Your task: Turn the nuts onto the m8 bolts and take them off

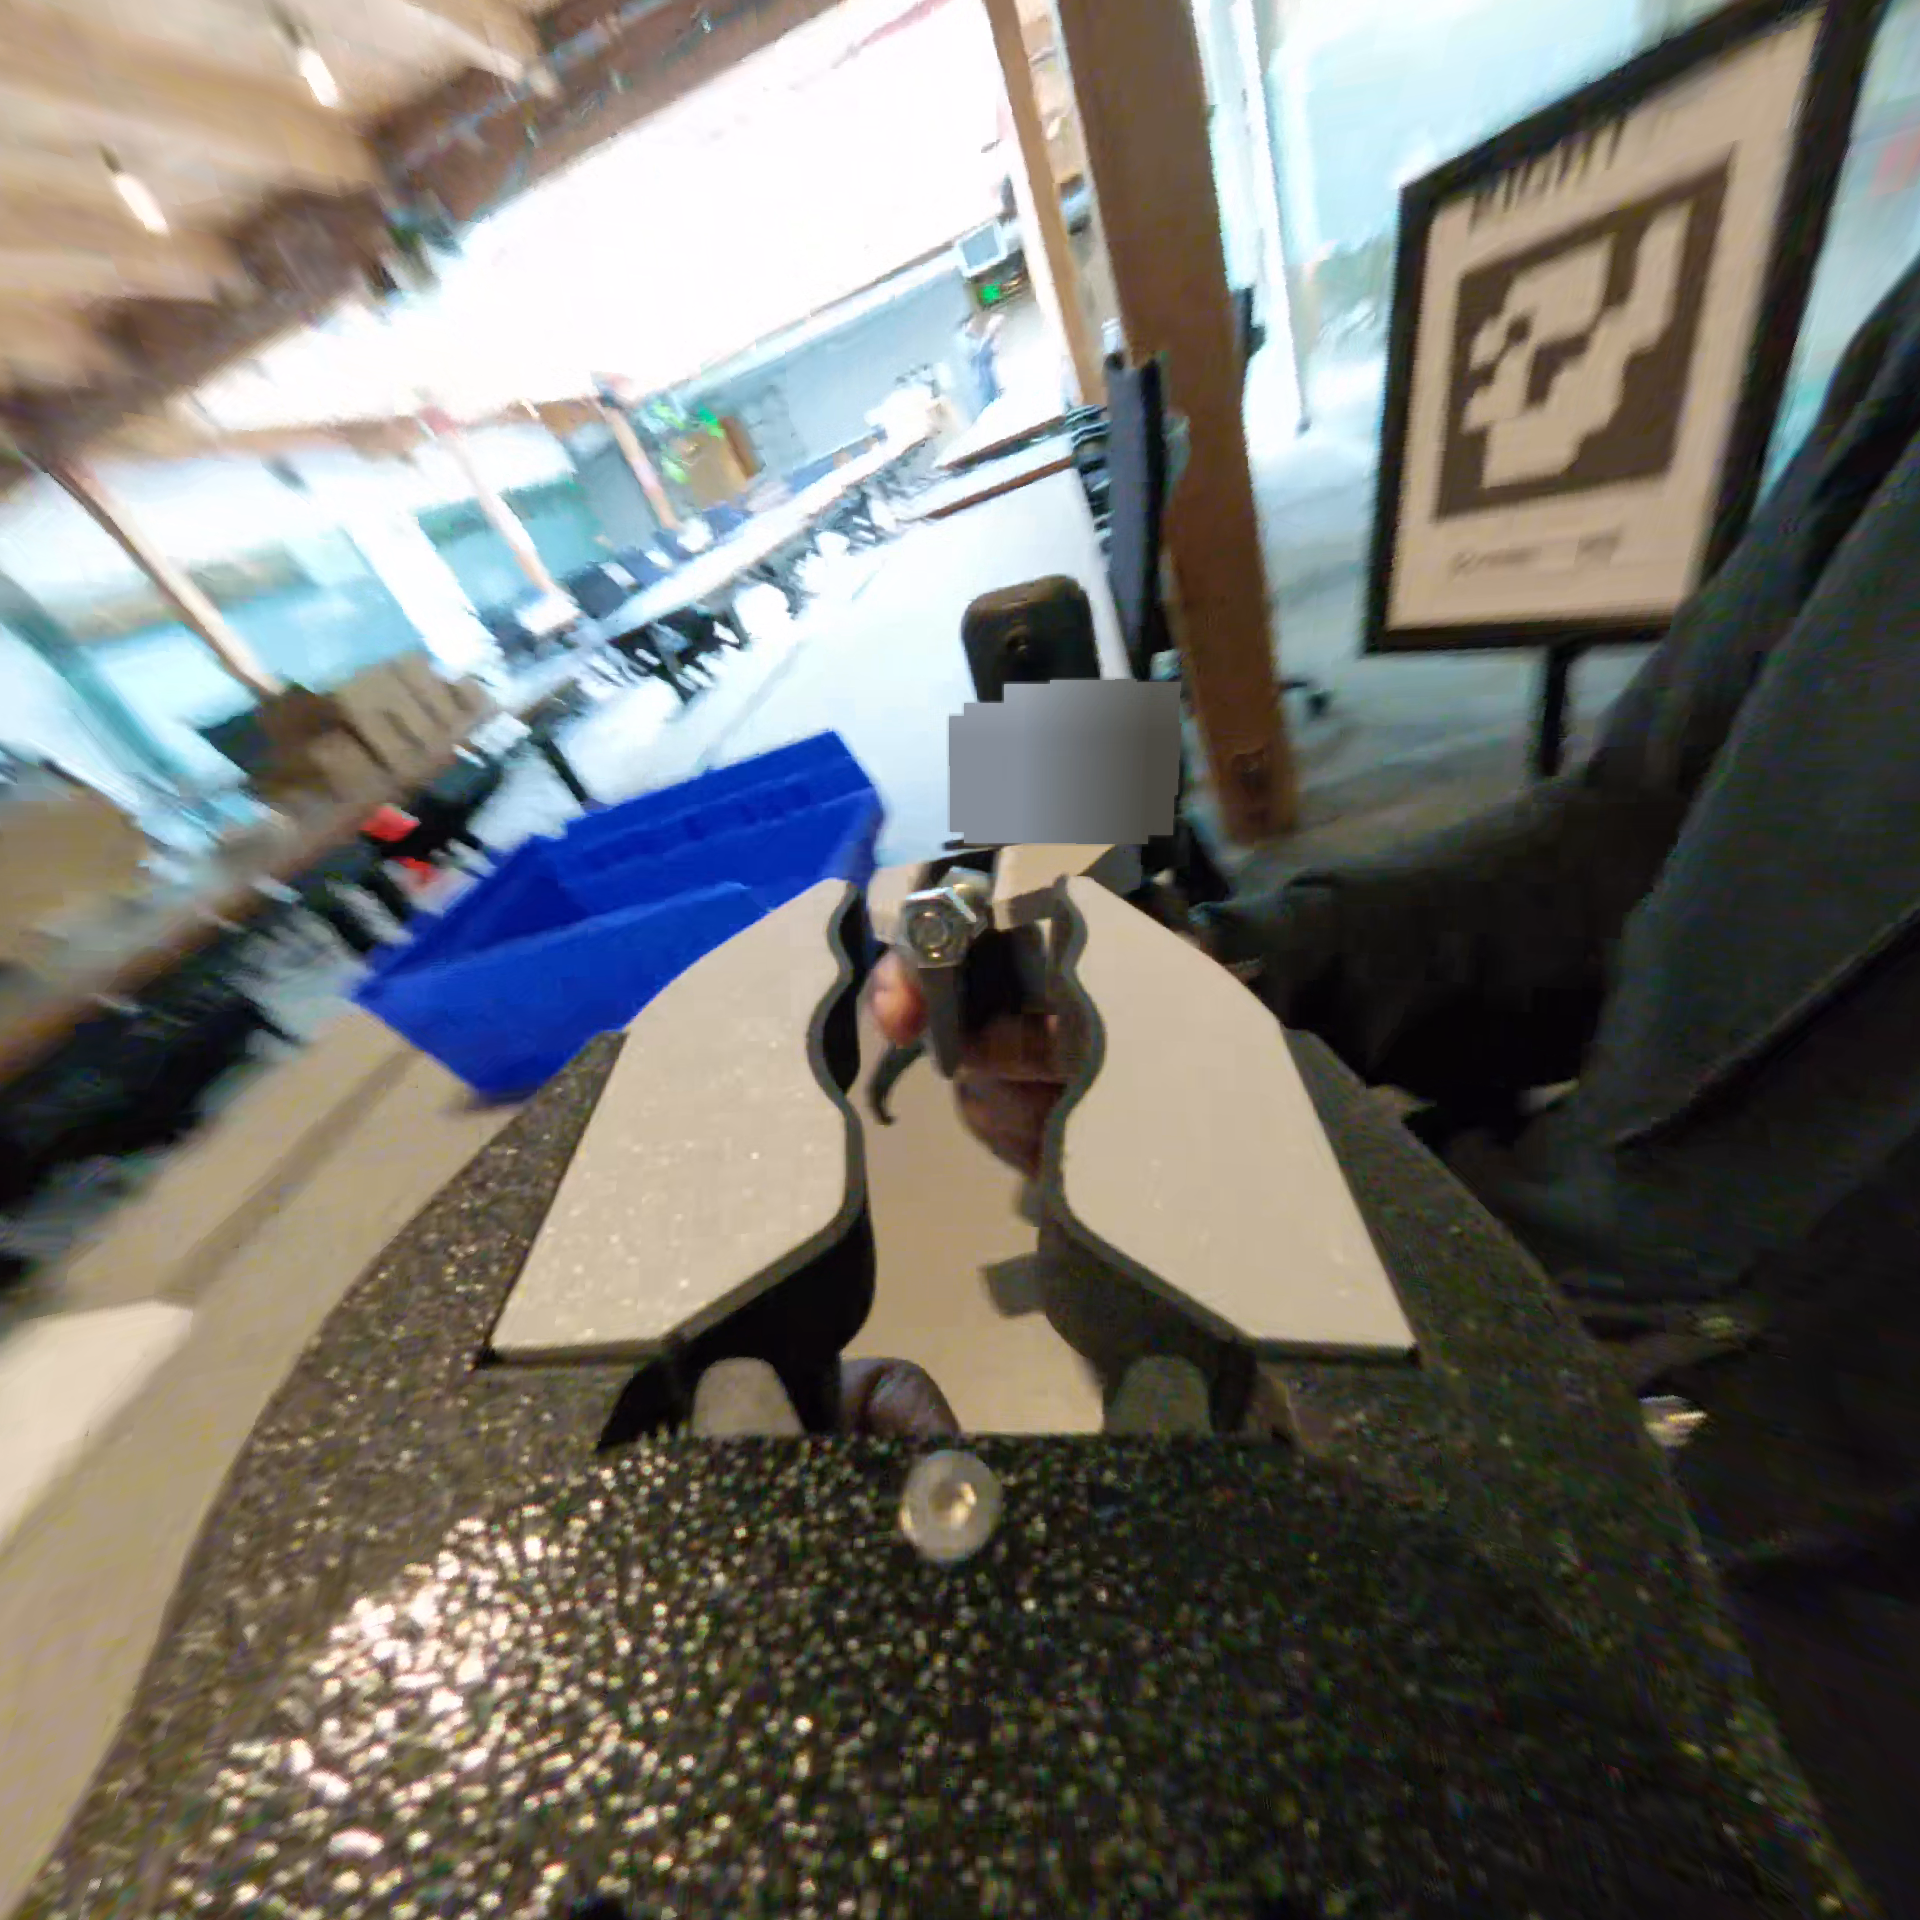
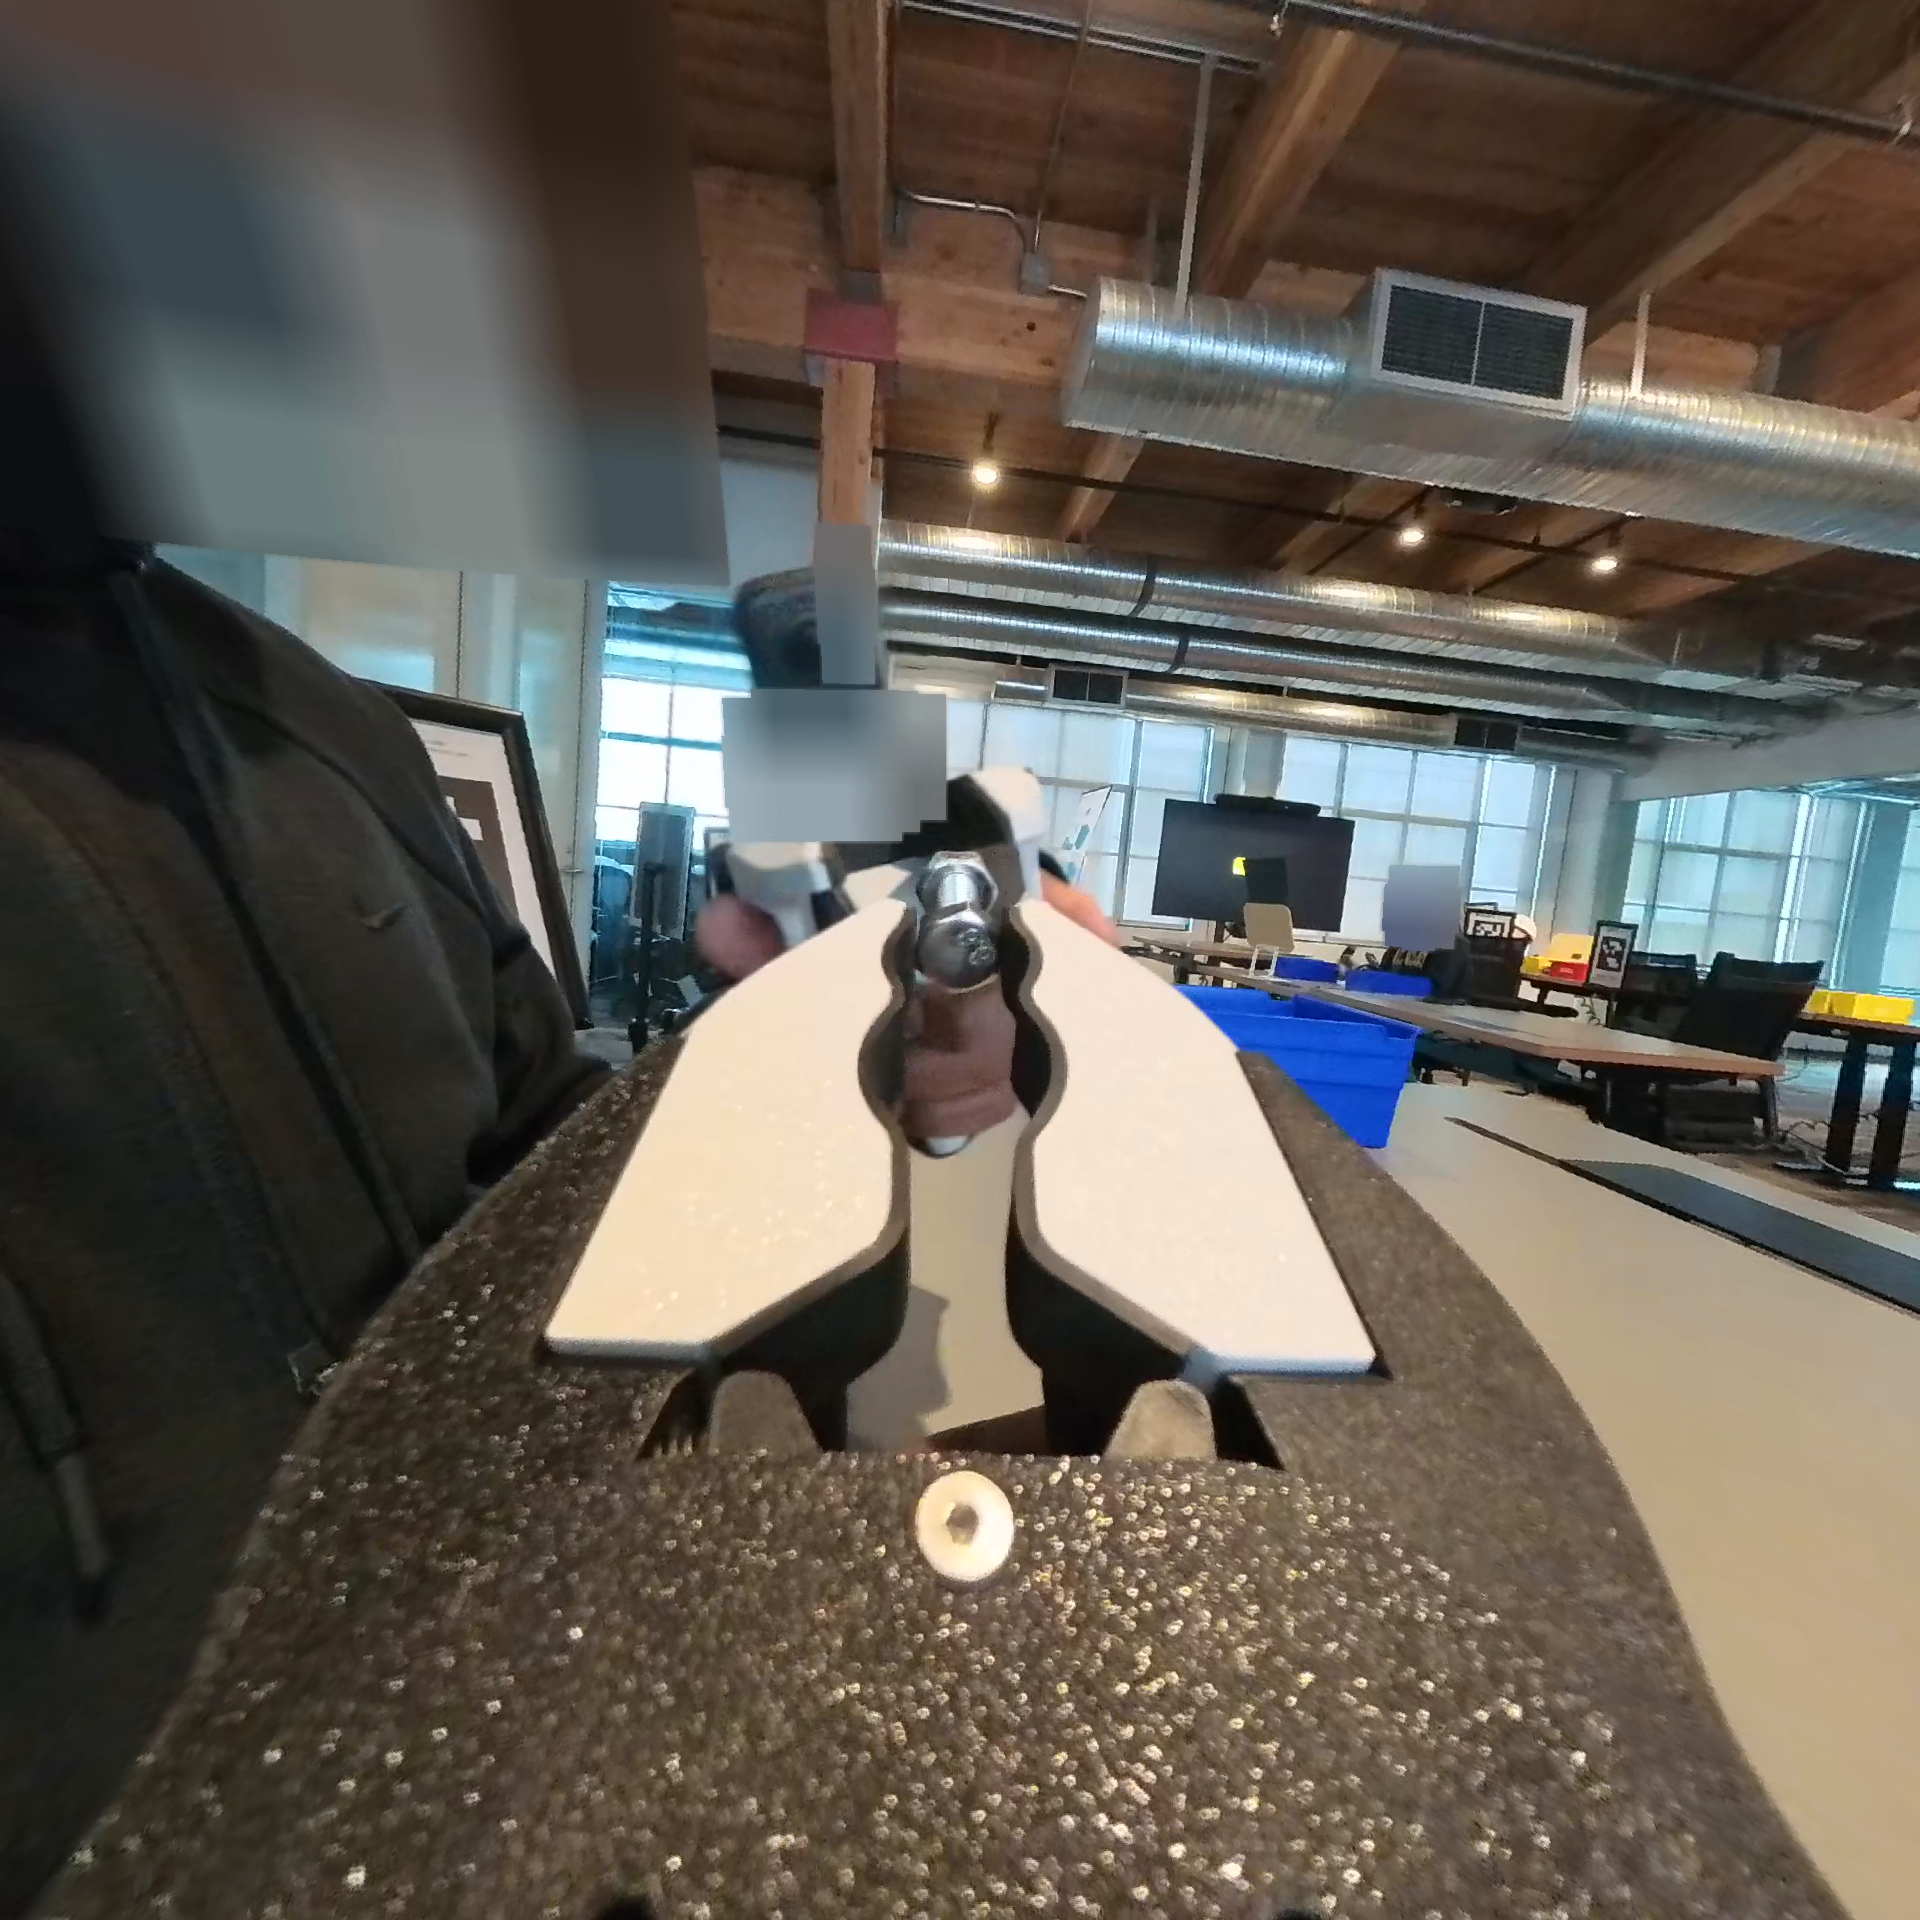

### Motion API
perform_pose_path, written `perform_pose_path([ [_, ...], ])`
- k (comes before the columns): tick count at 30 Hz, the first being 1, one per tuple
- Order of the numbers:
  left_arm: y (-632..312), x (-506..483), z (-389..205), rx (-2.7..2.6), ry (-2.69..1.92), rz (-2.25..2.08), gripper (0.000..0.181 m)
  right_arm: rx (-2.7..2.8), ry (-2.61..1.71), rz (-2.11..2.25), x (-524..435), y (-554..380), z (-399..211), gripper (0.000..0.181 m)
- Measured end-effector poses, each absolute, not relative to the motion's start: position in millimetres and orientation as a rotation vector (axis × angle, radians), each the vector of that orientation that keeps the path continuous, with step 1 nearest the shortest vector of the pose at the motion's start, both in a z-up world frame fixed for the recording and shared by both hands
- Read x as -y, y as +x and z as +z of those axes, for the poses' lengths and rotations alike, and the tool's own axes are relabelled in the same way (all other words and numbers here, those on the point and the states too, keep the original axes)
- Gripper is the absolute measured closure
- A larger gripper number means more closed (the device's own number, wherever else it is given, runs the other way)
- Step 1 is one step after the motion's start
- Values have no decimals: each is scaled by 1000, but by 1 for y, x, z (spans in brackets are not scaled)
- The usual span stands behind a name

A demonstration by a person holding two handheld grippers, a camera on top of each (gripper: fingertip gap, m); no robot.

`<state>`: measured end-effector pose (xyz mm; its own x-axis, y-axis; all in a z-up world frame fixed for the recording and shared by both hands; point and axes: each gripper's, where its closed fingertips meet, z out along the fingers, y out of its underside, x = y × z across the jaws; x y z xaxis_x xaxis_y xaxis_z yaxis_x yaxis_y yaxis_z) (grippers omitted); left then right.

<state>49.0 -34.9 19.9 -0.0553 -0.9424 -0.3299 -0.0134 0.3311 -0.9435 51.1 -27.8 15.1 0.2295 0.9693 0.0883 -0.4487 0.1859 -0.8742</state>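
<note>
In the right wrist view my right gripper is shut on a silver M8 bolt; its head faces the camera. A hex nut sits on the shank just beyond the fingertips. My left gripper faces it from the far side, with its white fingers spread on either side of the nut. In the left wrist view my left gripper is open. The nut on the bolt's end lies between its tips, nearer the left finger. The right gripper's finger shows behind the nut.
Both grippers are raised above a grey table. A blue bin stands on it. A person's dark jacket is close beside both grippers. A framed marker board stands behind. Left and right tips are no more than a few centimetres apart.
</note>
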Motion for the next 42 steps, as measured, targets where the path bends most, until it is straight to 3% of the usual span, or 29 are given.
perform_pose_path([
  [7,53,24,7,-1312,-1341,-1308,151,788,-851,1129,28,49,13,166],
  [11,54,29,7,-1339,-1307,-1302,166,786,-855,1127,27,49,13,166],
  [20,49,22,-3,-1558,-722,-507,166,818,-864,1150,30,44,10,166],
  [22,48,26,2,-1523,-791,-665,155,809,-860,1154,30,45,11,166],
  [31,42,28,8,-1378,-1232,-1409,153,787,-849,1157,29,49,14,167],
  [38,54,30,-5,-1358,-1349,-1586,156,791,-852,1149,28,48,13,166],
  [42,55,29,-4,-1356,-1306,-1552,167,791,-853,1149,28,48,13,167],
])
